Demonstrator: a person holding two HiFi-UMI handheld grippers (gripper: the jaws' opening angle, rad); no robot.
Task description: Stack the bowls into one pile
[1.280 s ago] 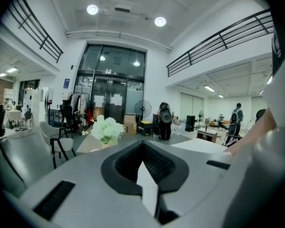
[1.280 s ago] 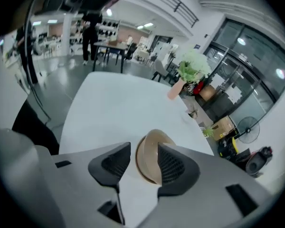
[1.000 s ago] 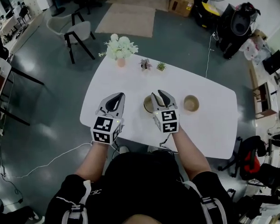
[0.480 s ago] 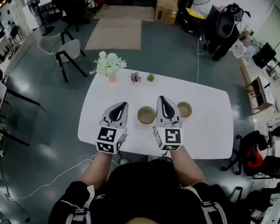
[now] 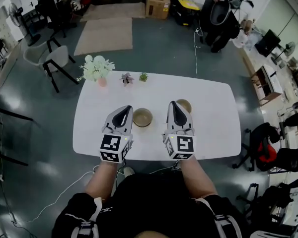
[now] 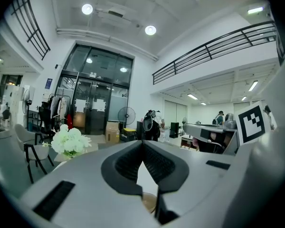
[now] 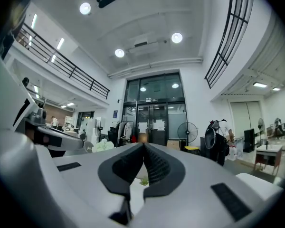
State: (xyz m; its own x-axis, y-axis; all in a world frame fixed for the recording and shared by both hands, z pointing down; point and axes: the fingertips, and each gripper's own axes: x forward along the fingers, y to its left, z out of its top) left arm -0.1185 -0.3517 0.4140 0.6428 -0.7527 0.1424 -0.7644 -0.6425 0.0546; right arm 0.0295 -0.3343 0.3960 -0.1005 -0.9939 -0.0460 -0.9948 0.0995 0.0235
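Two tan bowls stand apart on the white table (image 5: 213, 118). One bowl (image 5: 142, 117) lies between my two grippers, and a sliver of it (image 6: 149, 202) shows low in the left gripper view. The other bowl (image 5: 185, 104) is partly hidden behind my right gripper (image 5: 172, 104). The left gripper (image 5: 127, 108) hovers just left of the first bowl. Both grippers point level across the table, above the bowls. The left gripper (image 6: 142, 142) and the right gripper (image 7: 144, 145) are each shut with nothing between the pads.
A pot of white flowers (image 5: 95, 68) and two small potted plants (image 5: 126, 77) (image 5: 143, 76) stand along the table's far edge. A chair (image 5: 57, 58) stands beyond the table's left corner. Room clutter lies at the right.
The right gripper's jaws, open at the near bowl a second ago, have shut empty. Both grippers have lifted and drawn apart, leaving that bowl free between them.
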